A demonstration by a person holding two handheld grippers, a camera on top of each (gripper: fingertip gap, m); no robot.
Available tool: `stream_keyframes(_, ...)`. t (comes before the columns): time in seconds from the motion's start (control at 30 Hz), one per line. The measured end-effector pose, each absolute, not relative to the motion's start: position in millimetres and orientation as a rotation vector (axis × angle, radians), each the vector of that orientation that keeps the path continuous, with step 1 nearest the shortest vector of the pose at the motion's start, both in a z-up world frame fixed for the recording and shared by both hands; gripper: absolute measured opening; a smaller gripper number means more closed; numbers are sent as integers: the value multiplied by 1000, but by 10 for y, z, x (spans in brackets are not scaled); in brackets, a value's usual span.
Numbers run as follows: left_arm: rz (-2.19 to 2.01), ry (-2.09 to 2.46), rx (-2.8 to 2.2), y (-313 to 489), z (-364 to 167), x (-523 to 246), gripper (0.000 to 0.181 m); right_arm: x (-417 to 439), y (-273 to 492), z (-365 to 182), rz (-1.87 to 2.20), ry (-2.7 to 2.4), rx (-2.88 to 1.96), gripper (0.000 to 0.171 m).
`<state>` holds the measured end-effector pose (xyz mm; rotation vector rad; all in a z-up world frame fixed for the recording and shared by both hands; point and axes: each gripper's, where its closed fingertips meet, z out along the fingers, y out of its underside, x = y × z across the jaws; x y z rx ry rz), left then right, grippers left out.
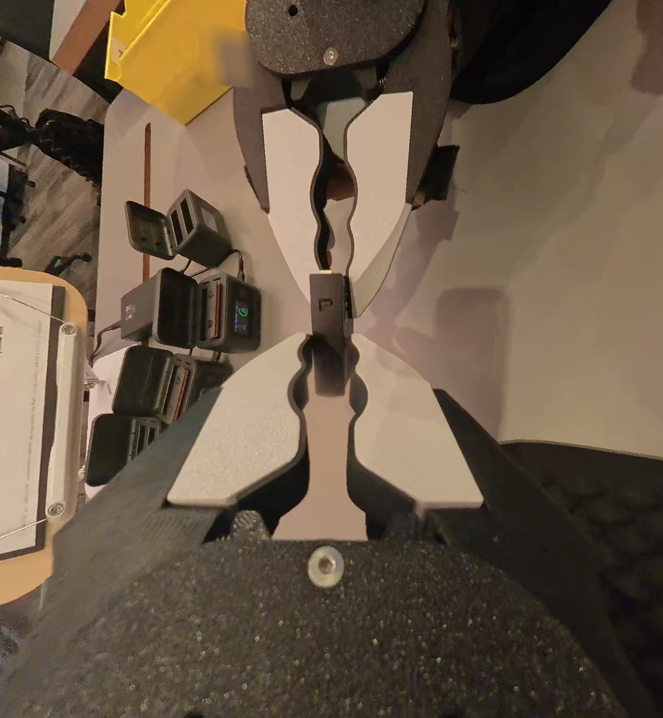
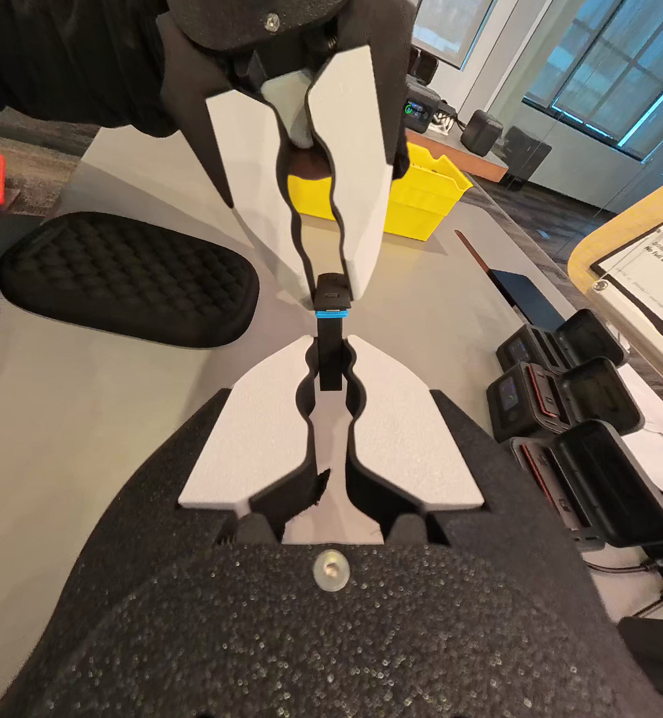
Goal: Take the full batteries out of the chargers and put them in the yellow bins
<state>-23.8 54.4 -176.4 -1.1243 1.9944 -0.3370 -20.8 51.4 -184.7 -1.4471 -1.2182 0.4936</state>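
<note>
The slim black textured battery with a blue band at one end and an embossed logo is clamped at once by the left gripper and right gripper, tips facing. Open dark chargers sit left of the left gripper; the yellow plastic bin lies beyond the right gripper.

The lower end of the battery is hidden between the fingertips of the left gripper, and its upper end sits between the tips of the right gripper. The yellow bin is half covered by the other gripper in the right wrist view, and the frame edge cuts it in the left one. Two chargers disappear partly behind a finger. The small screen is too small to read. The framed paper is cut off by the edge.
</note>
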Motion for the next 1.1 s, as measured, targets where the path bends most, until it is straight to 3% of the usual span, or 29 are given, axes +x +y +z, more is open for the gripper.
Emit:
stream_keyframes(0.3,-331,2010,-1149,745,-1698,-237,15,-66,656,-1798,442,-1139,-1448,17)
stream_keyframes(0.63,-83,1886,-1275,1948,-1435,-384,15,510,1029,-1746,433,-894,-1557,17)
stream_keyframes(1.1,43,2004,-1361,3135,-1694,-197,15,614,1112,-1930,429,-878,-1619,14)
